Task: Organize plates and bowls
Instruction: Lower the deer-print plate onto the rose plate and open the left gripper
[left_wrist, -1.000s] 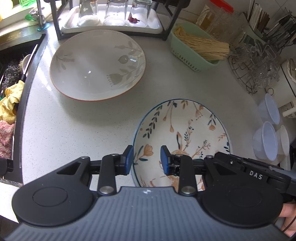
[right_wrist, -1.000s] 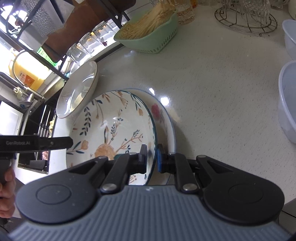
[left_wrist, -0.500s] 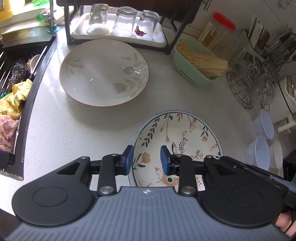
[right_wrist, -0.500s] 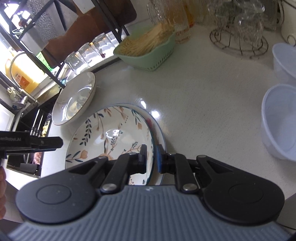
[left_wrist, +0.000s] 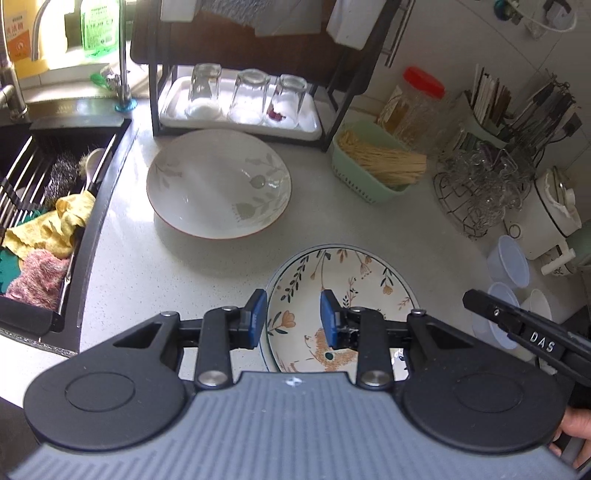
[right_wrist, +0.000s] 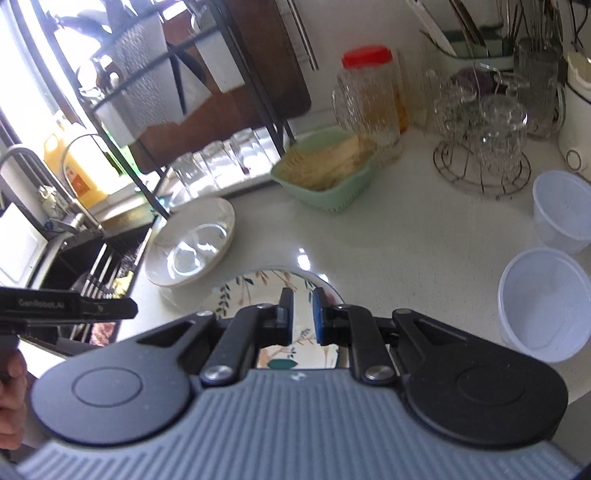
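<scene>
The left gripper (left_wrist: 291, 317) hangs above the speckled white tabletop (left_wrist: 147, 266) with its blue pads (left_wrist: 255, 317) standing apart and nothing pressed between them. Seen through that gap is the left rim of the round floral plate with a thin blue edge (left_wrist: 354, 280), which lies flat on the tabletop.

The right gripper (right_wrist: 301, 310) is all but closed, with only a narrow slit between its pads, and it is empty. The same floral plate lies below and beyond its tips.

In the left wrist view:
- **11 o'clock of the floral plate:** a wide cream ceramic bowl with pale leaf prints (left_wrist: 218, 184) sits near it. The two rims are apart, with a strip of bare tabletop between them.
- **12 o'clock of the bowl:** its far rim comes close to the foot of the black metal dish rack (left_wrist: 332, 110).
- **9 o'clock:** the tabletop is open as far as the dark sink edge (left_wrist: 92, 221).
- **1 o'clock:** a mint-green plastic basket of pale sticks (left_wrist: 369, 181) stands well clear.
- **3 o'clock:** translucent plastic cups (left_wrist: 508, 258) crowd that side.
</scene>
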